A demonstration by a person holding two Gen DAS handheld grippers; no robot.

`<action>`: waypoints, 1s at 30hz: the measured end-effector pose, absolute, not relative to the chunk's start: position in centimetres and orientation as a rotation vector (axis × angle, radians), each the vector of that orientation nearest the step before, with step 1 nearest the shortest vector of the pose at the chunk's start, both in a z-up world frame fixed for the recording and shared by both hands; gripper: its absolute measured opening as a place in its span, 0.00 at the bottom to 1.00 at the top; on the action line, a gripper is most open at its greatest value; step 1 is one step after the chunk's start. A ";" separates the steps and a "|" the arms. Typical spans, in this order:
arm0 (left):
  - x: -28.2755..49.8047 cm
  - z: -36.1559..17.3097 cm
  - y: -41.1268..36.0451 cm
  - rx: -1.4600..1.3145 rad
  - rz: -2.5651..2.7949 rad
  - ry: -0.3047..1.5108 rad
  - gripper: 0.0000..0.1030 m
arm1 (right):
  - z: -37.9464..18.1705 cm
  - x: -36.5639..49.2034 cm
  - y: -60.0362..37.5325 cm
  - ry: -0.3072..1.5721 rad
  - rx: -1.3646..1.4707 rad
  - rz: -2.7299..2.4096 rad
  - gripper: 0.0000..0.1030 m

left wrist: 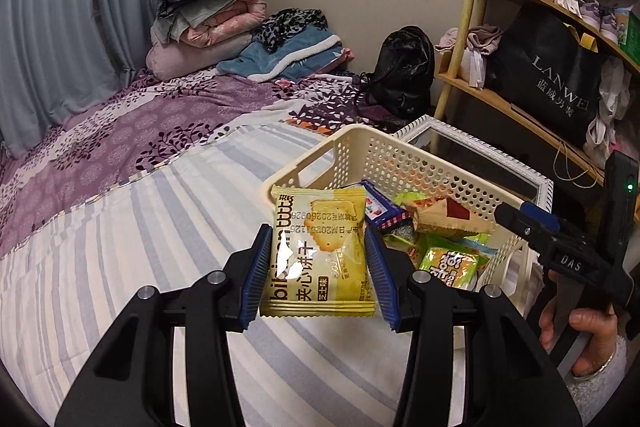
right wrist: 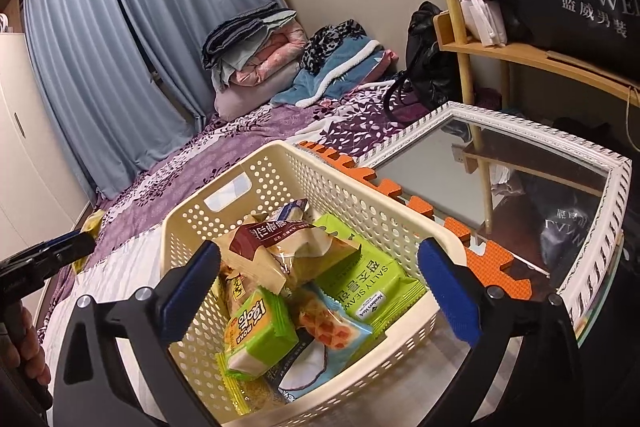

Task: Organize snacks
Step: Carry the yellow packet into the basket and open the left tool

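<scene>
Left wrist view: the left gripper (left wrist: 318, 267) tilts down over the striped bed (left wrist: 160, 227), its blue pads clamped on a yellow biscuit packet (left wrist: 320, 247) held clear of the bedding, just near-left of the cream basket (left wrist: 400, 155). Right wrist view: the right gripper (right wrist: 320, 291) angles down over the basket's near rim, jaws wide apart and empty, above the green snack pack (right wrist: 260, 335) and the other packets lying inside.

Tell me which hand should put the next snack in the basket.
Left. The left gripper is already shut on a yellow biscuit packet just short of the basket. The right gripper hangs open and empty over it.
</scene>
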State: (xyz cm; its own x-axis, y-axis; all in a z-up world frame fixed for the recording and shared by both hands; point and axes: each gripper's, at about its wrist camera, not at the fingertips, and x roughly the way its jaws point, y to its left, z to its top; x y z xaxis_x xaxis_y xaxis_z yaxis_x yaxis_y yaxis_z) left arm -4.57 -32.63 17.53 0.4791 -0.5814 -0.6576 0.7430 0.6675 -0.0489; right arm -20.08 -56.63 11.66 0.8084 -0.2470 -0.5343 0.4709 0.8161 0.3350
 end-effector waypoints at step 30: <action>-3.2 13.5 -41.6 0.370 -0.933 0.798 0.47 | 12.2 -19.7 -56.0 0.513 0.408 -0.375 0.95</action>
State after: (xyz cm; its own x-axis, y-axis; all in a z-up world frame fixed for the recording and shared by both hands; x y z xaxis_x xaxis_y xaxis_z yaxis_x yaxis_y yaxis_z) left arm -3.19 -41.64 13.51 0.3444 -0.5689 -0.7468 0.8259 0.5619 -0.0471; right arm -19.70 -56.01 12.18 0.8073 -0.2406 -0.5389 0.4404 0.8534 0.2787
